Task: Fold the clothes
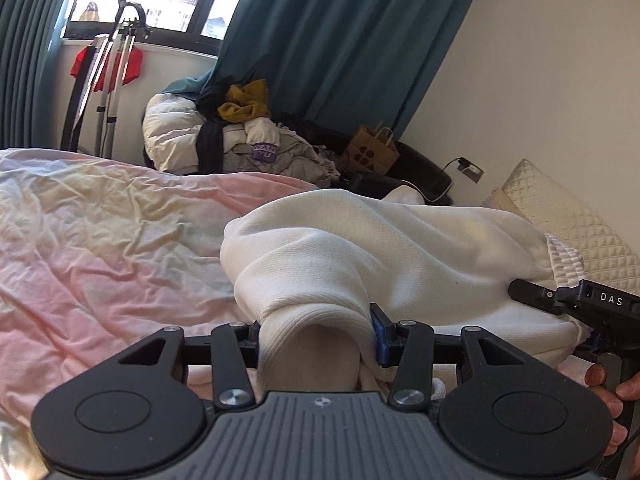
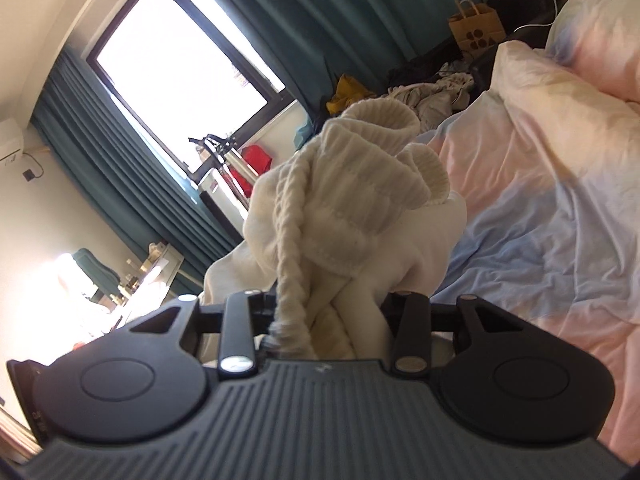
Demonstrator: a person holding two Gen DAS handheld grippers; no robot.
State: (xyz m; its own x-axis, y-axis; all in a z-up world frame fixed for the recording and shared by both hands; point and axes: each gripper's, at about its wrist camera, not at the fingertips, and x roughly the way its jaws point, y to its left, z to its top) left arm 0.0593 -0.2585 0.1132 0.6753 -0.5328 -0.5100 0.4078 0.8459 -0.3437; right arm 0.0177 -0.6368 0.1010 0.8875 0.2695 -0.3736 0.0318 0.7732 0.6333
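Note:
A cream-white sweatshirt (image 1: 360, 248) with ribbed cuffs and a twisted drawstring is held up over the pink and blue bedcover (image 1: 100, 248). My left gripper (image 1: 316, 332) is shut on a thick fold of its fabric, which hides the fingertips. At the right edge of the left wrist view the right gripper (image 1: 576, 304), held by a hand (image 1: 612, 392), meets the garment's ribbed end. In the right wrist view my right gripper (image 2: 328, 320) is shut on the bunched sweatshirt (image 2: 352, 208), with the drawstring (image 2: 292, 280) hanging between its jaws.
Beyond the bed lies a heap of clothes (image 1: 240, 136), with a brown paper bag (image 1: 372, 152) and a dark sofa beside it. Teal curtains (image 1: 340, 40) flank a window. A quilted cream pillow (image 1: 568, 216) sits at the right. A stand (image 1: 116, 76) carries a red garment.

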